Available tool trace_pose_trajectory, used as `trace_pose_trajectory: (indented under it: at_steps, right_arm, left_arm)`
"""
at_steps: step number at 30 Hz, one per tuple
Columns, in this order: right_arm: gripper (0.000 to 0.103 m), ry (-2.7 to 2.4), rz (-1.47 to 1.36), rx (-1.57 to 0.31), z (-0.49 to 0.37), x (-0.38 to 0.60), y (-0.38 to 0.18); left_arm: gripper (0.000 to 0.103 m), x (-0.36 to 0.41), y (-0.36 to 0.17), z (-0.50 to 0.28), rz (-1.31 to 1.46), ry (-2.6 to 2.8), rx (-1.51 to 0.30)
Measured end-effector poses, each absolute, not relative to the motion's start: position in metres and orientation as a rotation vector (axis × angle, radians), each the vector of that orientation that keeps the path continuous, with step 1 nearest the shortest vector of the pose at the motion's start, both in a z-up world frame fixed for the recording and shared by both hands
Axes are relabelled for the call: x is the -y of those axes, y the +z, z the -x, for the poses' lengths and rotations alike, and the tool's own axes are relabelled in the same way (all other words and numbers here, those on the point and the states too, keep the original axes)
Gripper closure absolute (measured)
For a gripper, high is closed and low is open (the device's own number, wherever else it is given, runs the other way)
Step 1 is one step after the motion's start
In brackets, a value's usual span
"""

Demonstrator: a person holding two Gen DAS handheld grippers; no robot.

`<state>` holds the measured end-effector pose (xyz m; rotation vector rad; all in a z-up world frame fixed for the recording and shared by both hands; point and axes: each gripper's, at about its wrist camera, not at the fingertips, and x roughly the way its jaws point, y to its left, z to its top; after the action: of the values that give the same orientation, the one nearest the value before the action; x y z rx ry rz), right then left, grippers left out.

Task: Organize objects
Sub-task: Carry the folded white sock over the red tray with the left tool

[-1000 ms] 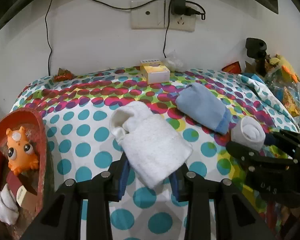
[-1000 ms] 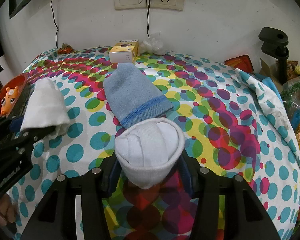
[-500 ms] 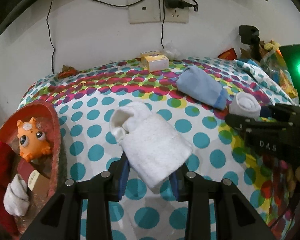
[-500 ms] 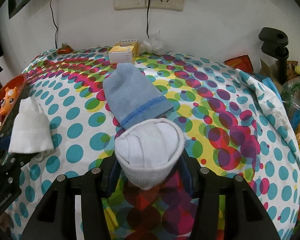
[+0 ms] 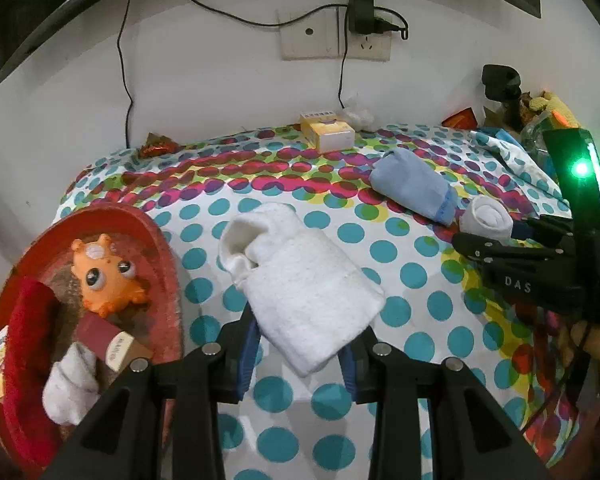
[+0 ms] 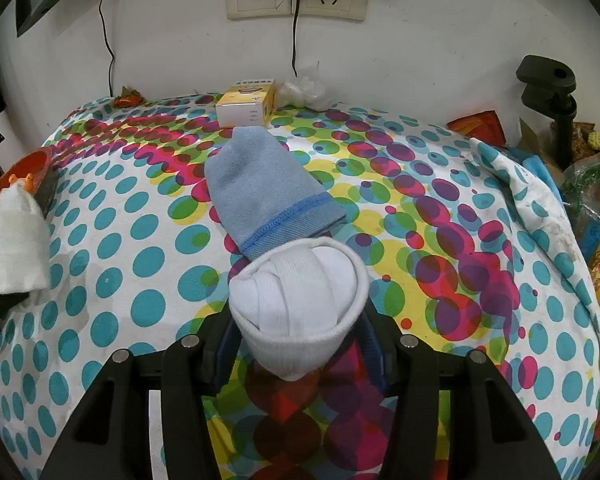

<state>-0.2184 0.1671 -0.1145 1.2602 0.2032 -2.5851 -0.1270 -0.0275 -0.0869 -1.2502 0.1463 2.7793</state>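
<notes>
Left gripper: clenched on a folded white sock bundle, which is lifted clear of the bed; its shadow falls on the spotted sheet below.

Right gripper: clamped around a rolled white sock, held just above the near middle of the bed.

Key relation: the red basket lies to the left of the left gripper, just beside it at the bed's left edge. The left hand is by far the nearer one; the right gripper sits well apart, toward the bed's right side.

Long axis of the held bundle: it runs from the jaws up and away to the left, its open cuff pointing toward the far-left corner of the bed.

Likely next move: a short carry leftward over the basket rim, then a release. This is a judgement from the layout only.

Basket contents: an orange toy creature at the far end, a red cloth along the left wall, a small dark red box, a grey-white sock at the near end, and a small printed card or box at the left wall.

Free room in the basket: mostly the middle, between toy and box.

Still on the bed: a blue sock lying just beyond the right gripper, its banded cuff toward the gripper and its toe toward the far edge.

Far edge of the bed: a yellow and white carton by the wall, a crumpled clear wrapper beside it.

Spotted sheet: covers the whole bed, bunched at the right edge.
</notes>
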Motion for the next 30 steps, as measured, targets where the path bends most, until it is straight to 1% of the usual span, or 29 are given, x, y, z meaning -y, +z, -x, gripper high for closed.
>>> trace_pose_trajectory:
  at_steps: [3, 9, 13, 24, 30]
  right_arm:
    - [0.054, -2.585, -1.260, -0.205, 0.218, -0.167, -0.114]
    - [0.054, -2.585, -1.260, -0.205, 0.218, -0.167, -0.114]
    - [0.054, -2.586, -1.260, -0.205, 0.218, -0.167, -0.114]
    - [0.053, -2.586, -1.260, -0.204, 0.218, -0.167, -0.114]
    - [0.053, -2.587, -1.261, -0.205, 0.218, -0.167, -0.114]
  left_arm:
    - [0.068, 0.032, -0.084, 0.123, 1.261, 2.772, -0.152]
    - [0.068, 0.053, -0.074, 0.118, 1.280, 2.766, -0.059]
    - [0.068, 0.074, -0.064, 0.115, 1.281, 2.808, -0.054]
    - [0.068, 0.156, -0.051, 0.115, 1.352, 2.946, 0.067]
    - [0.068, 0.192, -0.059, 0.118, 1.419, 2.984, 0.124]
